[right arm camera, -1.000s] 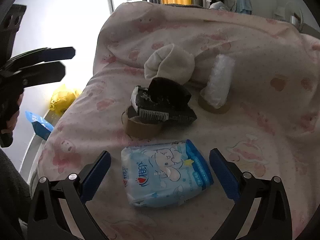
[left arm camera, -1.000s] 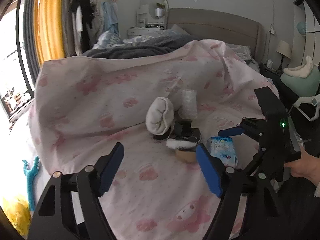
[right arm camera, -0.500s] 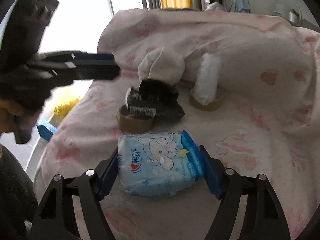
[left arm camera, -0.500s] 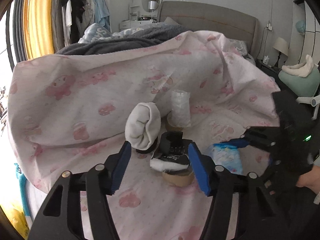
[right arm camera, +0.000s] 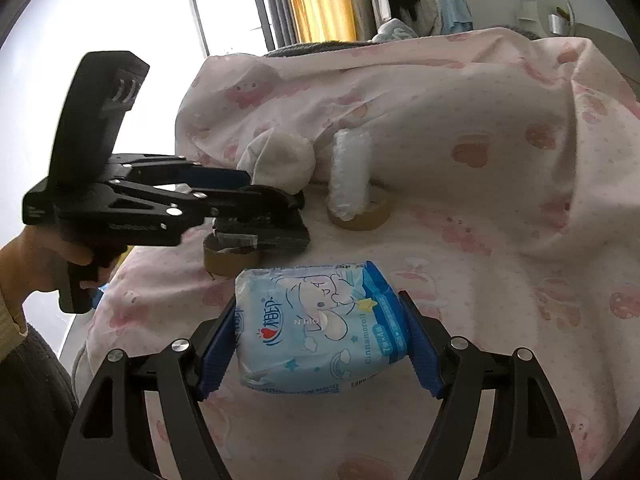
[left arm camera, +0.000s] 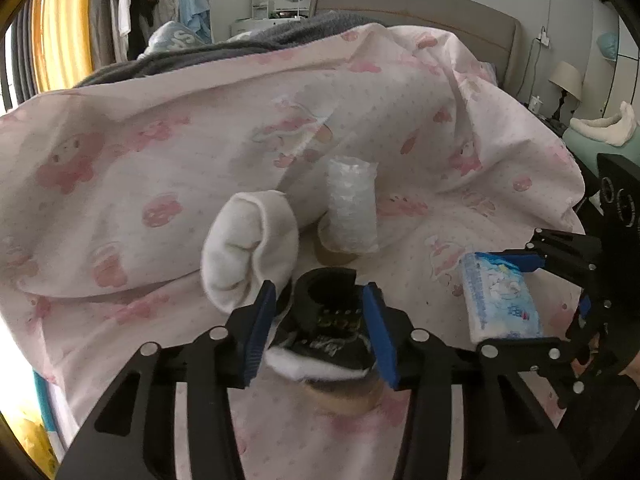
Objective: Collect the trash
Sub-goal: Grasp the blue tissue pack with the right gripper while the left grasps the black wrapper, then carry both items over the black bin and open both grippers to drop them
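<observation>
A crumpled black wrapper lies on a brown tape roll on the pink duvet. My left gripper straddles the wrapper. Its jaws are closing, with the blue pads close at the wrapper's sides. From the right wrist view, the left gripper reaches in from the left over the wrapper. My right gripper is shut on a blue tissue pack, a pad pressing each end. The pack also shows at the right of the left wrist view.
A rolled white sock lies just behind the wrapper. A white bubble-wrap roll stands in a second tape roll. The duvet bulges high behind them, with a grey blanket beyond. A yellow bag sits on the floor at the left.
The left gripper came forward and down over the black wrapper while its jaws narrowed. The right gripper's wide jaws closed onto the tissue pack.
</observation>
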Demonstrator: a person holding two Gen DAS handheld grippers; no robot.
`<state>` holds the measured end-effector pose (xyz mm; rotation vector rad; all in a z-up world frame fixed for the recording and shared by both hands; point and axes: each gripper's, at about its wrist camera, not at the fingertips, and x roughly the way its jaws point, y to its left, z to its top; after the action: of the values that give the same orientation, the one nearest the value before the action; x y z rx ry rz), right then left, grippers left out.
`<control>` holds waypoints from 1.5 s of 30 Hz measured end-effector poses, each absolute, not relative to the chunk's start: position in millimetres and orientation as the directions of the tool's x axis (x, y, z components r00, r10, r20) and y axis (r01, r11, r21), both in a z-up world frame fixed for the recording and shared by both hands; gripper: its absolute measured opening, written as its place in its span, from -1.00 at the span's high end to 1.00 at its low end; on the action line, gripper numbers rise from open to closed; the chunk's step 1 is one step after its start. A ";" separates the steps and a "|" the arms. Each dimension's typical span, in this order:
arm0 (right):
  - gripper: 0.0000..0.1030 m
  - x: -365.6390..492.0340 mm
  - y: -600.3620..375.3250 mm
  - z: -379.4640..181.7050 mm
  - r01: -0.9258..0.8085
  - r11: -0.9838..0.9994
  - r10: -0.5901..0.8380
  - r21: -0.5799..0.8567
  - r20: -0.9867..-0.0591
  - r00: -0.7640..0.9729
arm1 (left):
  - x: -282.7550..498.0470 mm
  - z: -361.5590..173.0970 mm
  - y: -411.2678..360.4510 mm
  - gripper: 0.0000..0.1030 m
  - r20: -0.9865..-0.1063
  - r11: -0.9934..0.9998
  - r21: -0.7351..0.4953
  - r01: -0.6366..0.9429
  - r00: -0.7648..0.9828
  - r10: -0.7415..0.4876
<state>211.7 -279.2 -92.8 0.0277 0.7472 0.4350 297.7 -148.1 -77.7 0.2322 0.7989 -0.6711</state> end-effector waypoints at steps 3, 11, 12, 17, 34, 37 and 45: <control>-0.48 209.4 -283.8 -91.8 -0.372 0.909 0.400 0.187 -0.644 0.652 | 302.9 -80.6 -153.4 0.07 -0.732 0.773 -0.056 0.631 0.501 -0.462; -0.48 208.9 -291.5 -93.2 -0.363 0.911 0.399 0.196 -0.642 0.655 | 311.0 -88.8 -162.9 0.08 -0.754 0.775 -0.066 0.628 0.478 -0.451; -0.48 210.0 -290.0 -92.6 -0.362 0.911 0.398 0.195 -0.641 0.656 | 311.5 -89.9 -164.0 0.14 -0.758 0.776 -0.064 0.628 0.475 -0.447; -0.48 209.7 -289.2 -91.3 -0.362 0.912 0.395 0.191 -0.643 0.656 | 312.9 -96.0 -165.0 0.38 -0.769 0.787 -0.061 0.614 0.474 -0.429; -0.47 214.8 -260.0 -70.5 -0.330 0.923 0.376 0.198 -0.643 0.667 | 279.9 -63.0 -136.9 0.77 -0.712 0.831 -0.039 0.555 0.568 -0.413; -0.47 213.1 -252.0 -65.2 -0.322 0.923 0.379 0.210 -0.639 0.670 | 269.0 -57.3 -122.1 0.77 -0.710 0.844 -0.033 0.536 0.582 -0.398; -0.47 204.4 -219.6 -49.8 -0.349 0.915 0.393 0.202 -0.640 0.661 | 240.4 -44.7 -76.7 0.77 -0.688 0.884 -0.036 0.467 0.629 -0.361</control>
<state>204.4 -219.6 -49.8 0.0633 0.7380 0.4195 240.4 -76.7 -44.7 0.1505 0.7532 -0.4758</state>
